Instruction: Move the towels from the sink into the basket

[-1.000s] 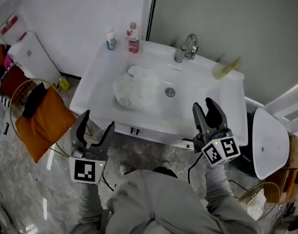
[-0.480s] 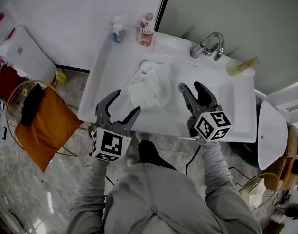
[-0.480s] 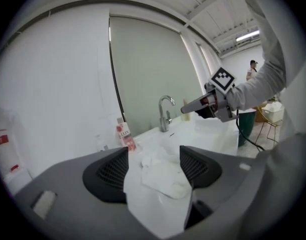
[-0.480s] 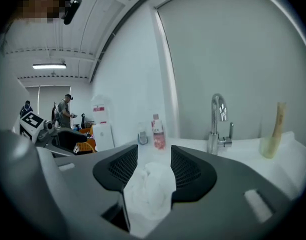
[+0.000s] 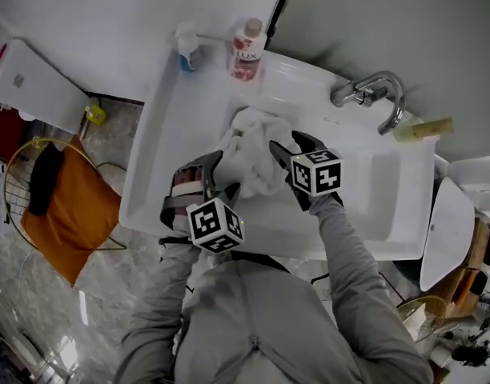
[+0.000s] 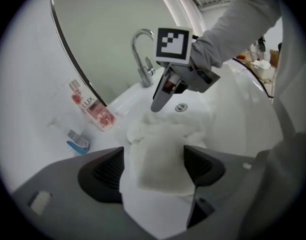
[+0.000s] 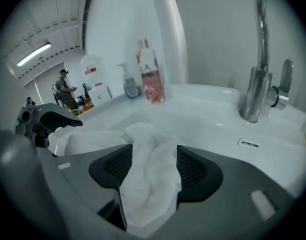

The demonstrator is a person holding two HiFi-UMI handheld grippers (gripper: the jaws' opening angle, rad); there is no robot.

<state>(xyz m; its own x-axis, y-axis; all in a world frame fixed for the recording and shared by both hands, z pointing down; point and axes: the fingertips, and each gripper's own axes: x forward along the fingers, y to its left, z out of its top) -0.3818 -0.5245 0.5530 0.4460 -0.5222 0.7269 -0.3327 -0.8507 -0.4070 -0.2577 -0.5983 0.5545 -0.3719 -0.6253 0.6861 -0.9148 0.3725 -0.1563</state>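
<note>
A crumpled white terry towel (image 5: 249, 157), soft and lumpy, lies in the glossy white sink (image 5: 365, 206), toward 10 o'clock of the basin. The left gripper (image 5: 219, 176) and the right gripper (image 5: 287, 142) straddle it. Their ribbed dark jaws have just been opening, with cloth between them, unclamped. The round wire basket (image 5: 9, 170) stands at 9 o'clock.

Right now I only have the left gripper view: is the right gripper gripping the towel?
Observer: No. The right gripper has just been opening its jaws; the towel lies between them, unclamped.
Operator: And where do I drop it?
Observer: The basket sits on the floor, left of the sink in the head view.
Operator: Empty?
Observer: No. An orange cloth lies across it, with a dark item beside that.
</note>
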